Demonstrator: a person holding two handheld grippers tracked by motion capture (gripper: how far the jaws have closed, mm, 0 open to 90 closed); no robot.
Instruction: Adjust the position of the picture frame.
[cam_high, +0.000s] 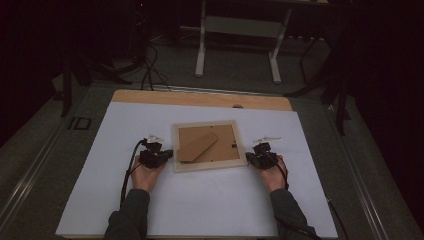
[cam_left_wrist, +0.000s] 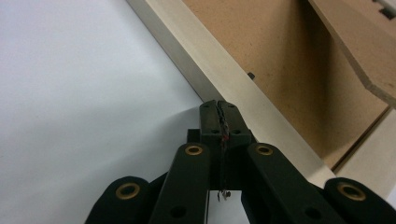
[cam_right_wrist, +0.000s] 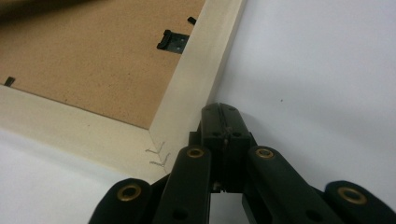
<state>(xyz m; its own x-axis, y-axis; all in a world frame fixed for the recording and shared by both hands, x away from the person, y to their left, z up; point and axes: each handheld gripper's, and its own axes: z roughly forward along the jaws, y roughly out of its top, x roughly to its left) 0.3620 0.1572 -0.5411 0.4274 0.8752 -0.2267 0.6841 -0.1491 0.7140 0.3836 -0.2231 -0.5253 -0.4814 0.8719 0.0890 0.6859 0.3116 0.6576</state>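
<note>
While both of my hands rest on the white sheet (cam_high: 200, 210), the picture frame (cam_high: 209, 165) lies face down between them, its brown backing board (cam_high: 227, 144) up and its pale wooden border flat on the sheet. A loose brown stand flap (cam_high: 198, 146) lies at a slant across the backing.

My left gripper (cam_high: 167, 154) sits at the frame's left edge. In the left gripper view its jaws are pressed together with nothing between them, tips touching the outer side of the pale border (cam_left_wrist: 219, 79). The backing (cam_left_wrist: 280, 79) and the raised edge of the flap (cam_left_wrist: 359, 46) lie beyond it.

My right gripper (cam_high: 248, 158) sits at the frame's near right corner. In the right gripper view its jaws are likewise clenched on nothing, tips against the outer side of the border (cam_right_wrist: 205, 70) just beside the mitred corner, where small metal staples (cam_right_wrist: 158, 156) show. A black hanger clip (cam_right_wrist: 173, 41) and a small black retaining tab (cam_right_wrist: 9, 81) sit on the backing.

Frame is centred on the sheet, nearer the far edge of the wooden table (cam_high: 200, 97) than to me.
</note>
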